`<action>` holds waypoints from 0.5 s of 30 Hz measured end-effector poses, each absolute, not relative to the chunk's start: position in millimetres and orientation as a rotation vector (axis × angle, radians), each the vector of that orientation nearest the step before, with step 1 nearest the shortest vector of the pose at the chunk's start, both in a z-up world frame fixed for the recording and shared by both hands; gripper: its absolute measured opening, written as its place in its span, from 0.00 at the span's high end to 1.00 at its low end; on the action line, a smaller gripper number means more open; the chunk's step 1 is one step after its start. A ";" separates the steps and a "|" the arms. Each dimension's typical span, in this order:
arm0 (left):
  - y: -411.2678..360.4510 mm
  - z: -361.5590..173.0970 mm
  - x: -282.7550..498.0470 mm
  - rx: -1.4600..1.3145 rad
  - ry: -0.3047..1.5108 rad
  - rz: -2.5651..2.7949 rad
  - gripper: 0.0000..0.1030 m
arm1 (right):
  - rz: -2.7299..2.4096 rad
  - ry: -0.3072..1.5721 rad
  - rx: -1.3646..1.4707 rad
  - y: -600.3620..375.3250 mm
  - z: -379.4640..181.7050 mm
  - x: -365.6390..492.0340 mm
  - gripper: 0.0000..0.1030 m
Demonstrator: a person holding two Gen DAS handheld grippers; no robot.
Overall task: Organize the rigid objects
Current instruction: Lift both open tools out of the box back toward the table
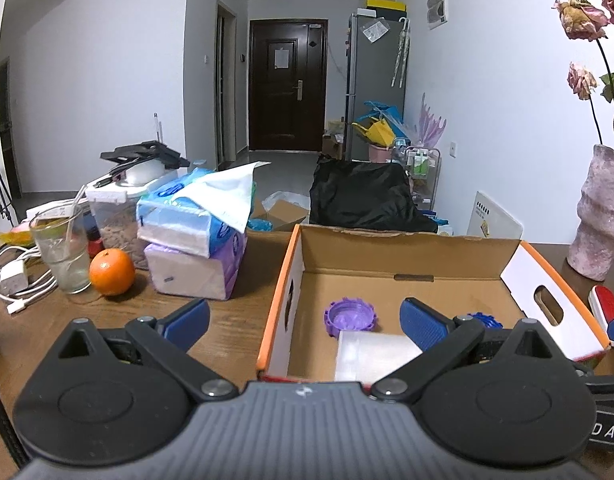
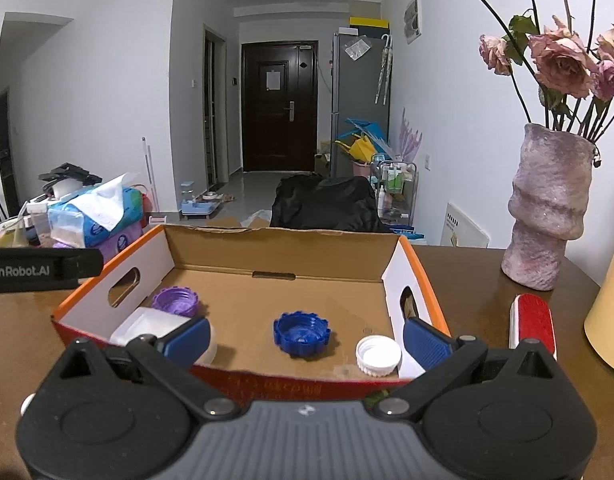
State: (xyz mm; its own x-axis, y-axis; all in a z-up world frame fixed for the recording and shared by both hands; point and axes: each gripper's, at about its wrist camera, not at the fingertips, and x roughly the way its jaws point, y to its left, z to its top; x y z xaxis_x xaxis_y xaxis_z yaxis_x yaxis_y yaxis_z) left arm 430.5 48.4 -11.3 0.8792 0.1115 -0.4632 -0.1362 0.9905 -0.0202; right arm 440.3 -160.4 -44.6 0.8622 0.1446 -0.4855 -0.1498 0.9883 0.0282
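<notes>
An open cardboard box [image 1: 407, 248] [image 2: 283, 240] with orange edges sits on the wooden table. Inside lie a purple ridged cap [image 1: 350, 317] [image 2: 174, 300], a blue ridged cap [image 2: 302, 333] [image 1: 485, 319], a white cap [image 2: 378, 355] and a white plastic container [image 1: 373, 356] [image 2: 149, 325]. My left gripper [image 1: 305, 322] is open, straddling the box's left wall near its front. My right gripper [image 2: 305, 338] is open too, held over the box's front wall, its fingers empty.
Tissue packs [image 1: 195, 240], an orange [image 1: 112, 272], a glass [image 1: 63, 254] and white cables [image 1: 17, 284] crowd the table left of the box. A pink vase [image 2: 547, 208] with dried roses and a red-and-white brush [image 2: 533, 320] stand to its right.
</notes>
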 end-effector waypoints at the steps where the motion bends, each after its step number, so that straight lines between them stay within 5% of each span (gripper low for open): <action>1: 49.0 -11.7 427.0 -0.053 0.481 0.129 0.00 | 0.156 0.510 -0.009 -160.7 -45.1 437.9 0.00; 15: 51.3 -21.1 385.2 -0.040 0.512 0.140 0.00 | 0.182 0.550 -0.009 -156.6 -52.9 397.4 0.00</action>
State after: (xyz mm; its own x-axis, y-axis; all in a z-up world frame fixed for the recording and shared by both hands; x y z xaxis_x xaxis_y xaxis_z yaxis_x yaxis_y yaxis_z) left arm 385.2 51.3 -21.1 0.8623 0.1232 -0.4912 -0.1433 0.9897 -0.0034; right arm 397.4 -156.6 -52.9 0.8368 0.1692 -0.5208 -0.1742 0.9839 0.0397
